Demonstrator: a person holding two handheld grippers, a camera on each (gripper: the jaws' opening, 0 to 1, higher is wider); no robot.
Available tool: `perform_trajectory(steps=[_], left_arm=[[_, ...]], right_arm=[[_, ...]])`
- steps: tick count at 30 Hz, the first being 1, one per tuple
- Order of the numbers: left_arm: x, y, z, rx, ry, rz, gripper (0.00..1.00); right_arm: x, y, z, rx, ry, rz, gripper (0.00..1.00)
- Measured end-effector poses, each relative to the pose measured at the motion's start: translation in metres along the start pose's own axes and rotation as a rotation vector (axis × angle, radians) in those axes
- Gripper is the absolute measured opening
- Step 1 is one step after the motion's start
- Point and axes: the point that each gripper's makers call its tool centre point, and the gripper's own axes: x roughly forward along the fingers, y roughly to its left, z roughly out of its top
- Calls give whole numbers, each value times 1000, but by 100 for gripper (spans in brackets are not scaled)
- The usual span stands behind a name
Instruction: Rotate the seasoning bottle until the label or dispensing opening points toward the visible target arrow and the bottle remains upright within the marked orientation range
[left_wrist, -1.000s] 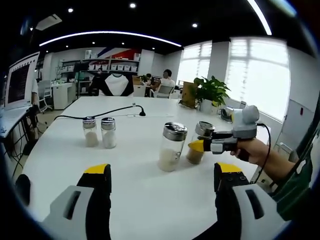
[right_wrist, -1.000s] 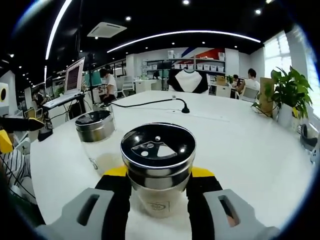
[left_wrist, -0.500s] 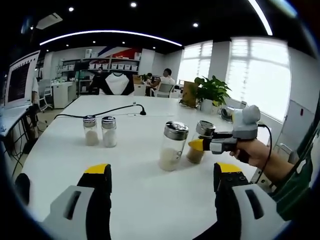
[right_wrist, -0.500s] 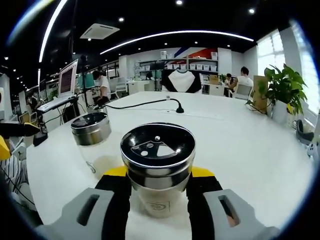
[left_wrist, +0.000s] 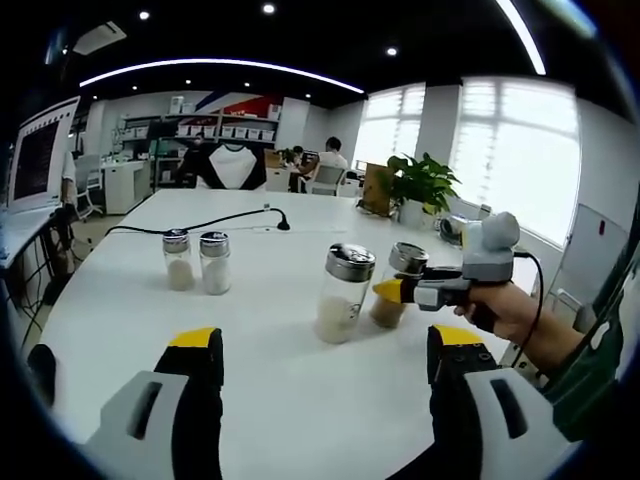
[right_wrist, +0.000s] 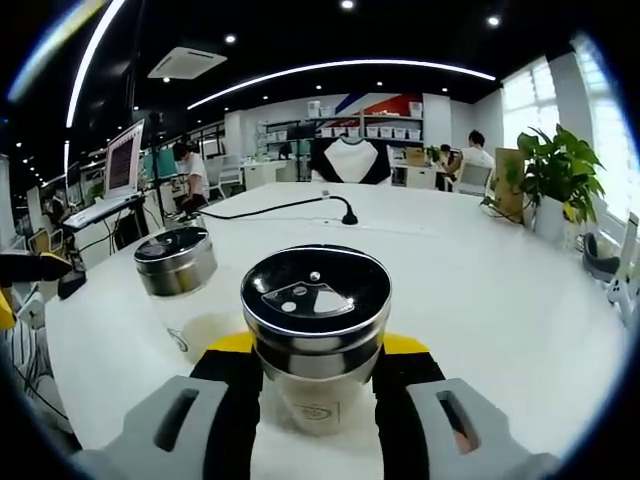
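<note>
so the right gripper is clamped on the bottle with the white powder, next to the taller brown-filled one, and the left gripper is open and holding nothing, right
Not quite: the contents are swapped. In the left gripper view, the right gripper is clamped on the shorter bottle with brownish seasoning, and the taller bottle beside it holds the white powder. The rest stands: the left gripper is open and holds nothing.
</note>
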Motion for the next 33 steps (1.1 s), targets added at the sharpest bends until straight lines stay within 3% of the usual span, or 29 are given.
perform_trajectory(steps=[16, 26, 28, 30, 33], left_arm=[[1, 1, -1, -3, 6, 4, 89], [1, 2, -3, -6, 9, 5, 88], [1, 2, -3, -6, 10, 6, 88], [1, 4, -4, -6, 12, 8, 88], [1, 5, -4, -9, 13, 10, 88]], right_arm=[[1, -1, 0, 20, 2, -47, 42], [1, -1, 0, 16, 5, -36, 43], [1, -1, 0, 10, 3, -33, 46], [0, -3, 1, 18, -2, -40, 58], [-2, -3, 1, 7, 3, -44, 59]])
